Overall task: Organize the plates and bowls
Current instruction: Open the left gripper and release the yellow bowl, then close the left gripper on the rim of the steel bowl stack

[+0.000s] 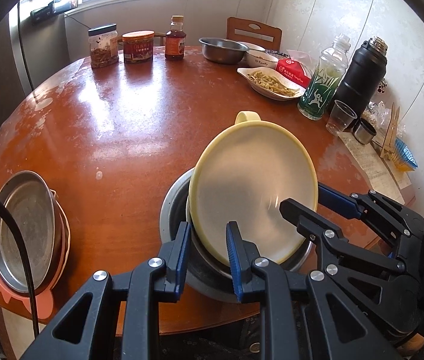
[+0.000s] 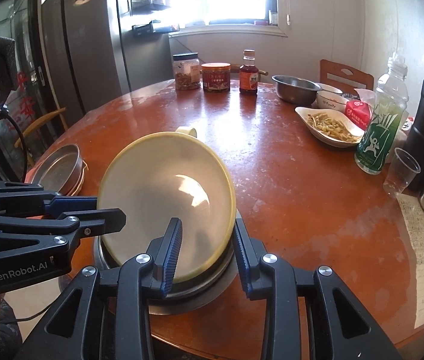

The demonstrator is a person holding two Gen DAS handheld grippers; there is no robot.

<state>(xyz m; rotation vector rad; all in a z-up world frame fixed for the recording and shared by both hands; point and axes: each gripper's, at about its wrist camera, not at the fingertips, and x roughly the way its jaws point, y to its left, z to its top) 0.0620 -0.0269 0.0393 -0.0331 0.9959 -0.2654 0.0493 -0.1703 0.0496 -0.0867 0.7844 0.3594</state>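
a pale yellow bowl point(image 1: 252, 186) with a small loop handle on its far rim sits tilted inside a steel bowl point(image 1: 173, 207) near the front edge of the round brown table point(image 1: 128, 114). both grippers straddle its rim. the left gripper point(image 1: 207, 258) has its jaws partly open, one blue-padded finger outside the yellow rim and the other over the bowl's inside; the pads do not look pressed against it. the right gripper point(image 2: 207, 255) is likewise partly open, its left finger inside the bowl and its right finger outside the rim, with a gap showing on each side. in the left wrist view the right gripper reaches in from the right, one finger above the rim and one under it.

at the table's left edge a steel plate point(image 1: 23, 225) rests in a stack on a pink plate point(image 1: 41, 303). at the far side stand a dark-lidded jar point(image 1: 103, 46), a red-labelled jar point(image 1: 138, 46) and a sauce bottle point(image 1: 175, 39). further right are a second steel bowl point(image 1: 222, 49), a white ceramic bowl point(image 1: 261, 60), an oval dish of food point(image 1: 272, 84), a green drink bottle point(image 1: 323, 81), a black thermos point(image 1: 362, 72) and a clear plastic cup point(image 1: 341, 118).
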